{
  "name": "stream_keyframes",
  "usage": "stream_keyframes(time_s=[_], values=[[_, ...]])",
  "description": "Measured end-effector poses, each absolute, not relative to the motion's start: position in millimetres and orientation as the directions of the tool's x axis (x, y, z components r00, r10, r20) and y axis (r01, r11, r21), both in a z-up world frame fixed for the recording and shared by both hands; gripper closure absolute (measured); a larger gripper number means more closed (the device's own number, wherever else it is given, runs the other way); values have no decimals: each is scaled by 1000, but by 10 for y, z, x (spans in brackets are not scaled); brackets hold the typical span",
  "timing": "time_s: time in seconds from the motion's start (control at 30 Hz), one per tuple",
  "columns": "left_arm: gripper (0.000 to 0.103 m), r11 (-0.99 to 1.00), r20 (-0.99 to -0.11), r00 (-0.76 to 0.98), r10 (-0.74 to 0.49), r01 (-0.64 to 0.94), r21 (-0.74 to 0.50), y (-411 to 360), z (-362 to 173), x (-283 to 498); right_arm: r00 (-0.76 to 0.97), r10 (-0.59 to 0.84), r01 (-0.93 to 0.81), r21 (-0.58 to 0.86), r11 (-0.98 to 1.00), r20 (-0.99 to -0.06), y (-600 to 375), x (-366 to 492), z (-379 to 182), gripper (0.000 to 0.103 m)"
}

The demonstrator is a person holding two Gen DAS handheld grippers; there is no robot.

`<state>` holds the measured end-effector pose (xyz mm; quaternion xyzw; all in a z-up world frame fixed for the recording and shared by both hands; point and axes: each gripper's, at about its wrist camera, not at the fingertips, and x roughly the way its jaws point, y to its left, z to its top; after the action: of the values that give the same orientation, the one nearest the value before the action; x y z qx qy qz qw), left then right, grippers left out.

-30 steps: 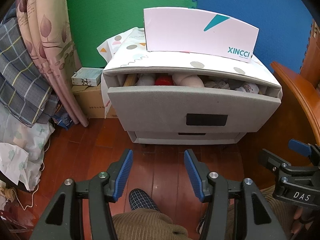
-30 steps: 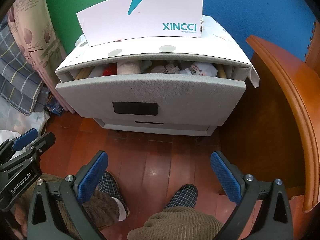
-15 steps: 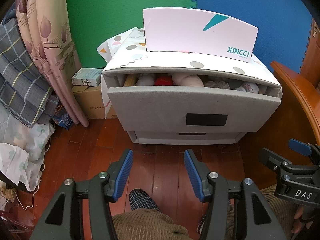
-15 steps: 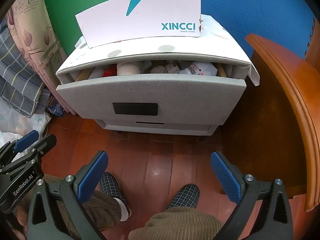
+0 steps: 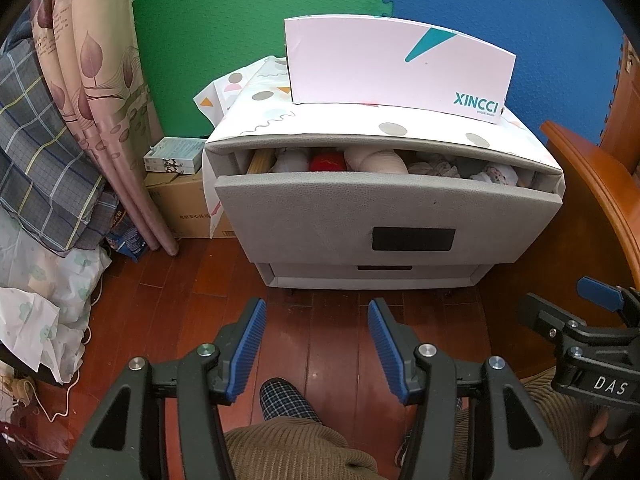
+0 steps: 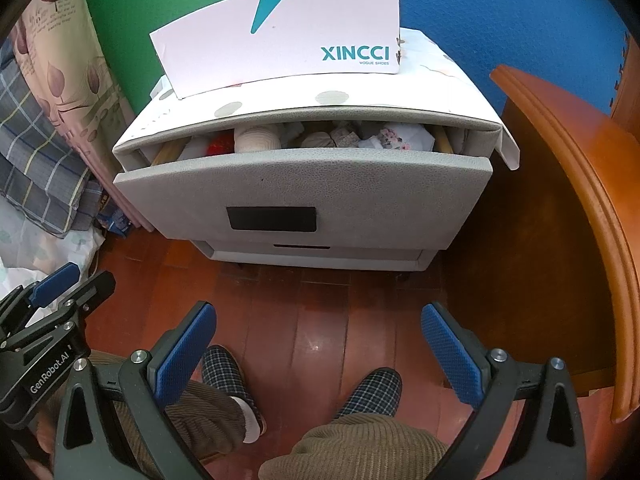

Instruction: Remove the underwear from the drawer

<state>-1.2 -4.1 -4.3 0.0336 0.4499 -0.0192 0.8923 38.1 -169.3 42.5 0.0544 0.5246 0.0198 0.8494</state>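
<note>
A grey bedside cabinet has its top drawer [image 5: 384, 208] [image 6: 304, 184] pulled partly out. Rolled underwear fills the gap: a red piece [image 5: 328, 162] [image 6: 219, 145], a beige roll [image 5: 376, 160] [image 6: 256, 139] and a white patterned piece [image 5: 498, 174] [image 6: 396, 140]. My left gripper [image 5: 316, 314] hangs open over the wooden floor, well short of the drawer, nothing between its blue pads. My right gripper [image 6: 318, 320] stands wider open, also empty, in front of the cabinet. Each gripper shows at the edge of the other's view.
A white XINCCI shoe box [image 5: 396, 68] [image 6: 280, 40] sits on the cabinet's top. Curtains and piled bedding [image 5: 48, 168] crowd the left, with a cardboard box [image 5: 180, 204] beside the cabinet. A wooden bed frame [image 6: 580, 216] curves along the right. A person's knees and checked slippers [image 6: 372, 392] lie below.
</note>
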Motion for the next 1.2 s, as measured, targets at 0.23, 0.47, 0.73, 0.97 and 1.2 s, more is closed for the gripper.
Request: stream_keyframes(time_s=[0.23, 0.47, 0.73, 0.97, 1.2], values=[[49, 997, -804, 595, -4, 63, 42, -49, -42, -14, 449, 91, 23, 113, 993, -889, -1694, 380, 425, 1], [48, 997, -804, 594, -6, 63, 40, -53, -44, -10, 449, 91, 23, 113, 993, -889, -1699, 378, 423, 2], [49, 997, -803, 595, -11, 65, 35, -64, -40, -14, 449, 94, 26, 118, 993, -888, -1701, 383, 431, 2], [49, 997, -803, 592, -75, 71, -41, -24, -13, -17, 450, 103, 34, 132, 991, -887, -1713, 387, 432, 1], [49, 970, -759, 611, -227, 73, -231, 264, 135, 83, 452, 123, 40, 157, 987, -883, -1769, 385, 413, 1]])
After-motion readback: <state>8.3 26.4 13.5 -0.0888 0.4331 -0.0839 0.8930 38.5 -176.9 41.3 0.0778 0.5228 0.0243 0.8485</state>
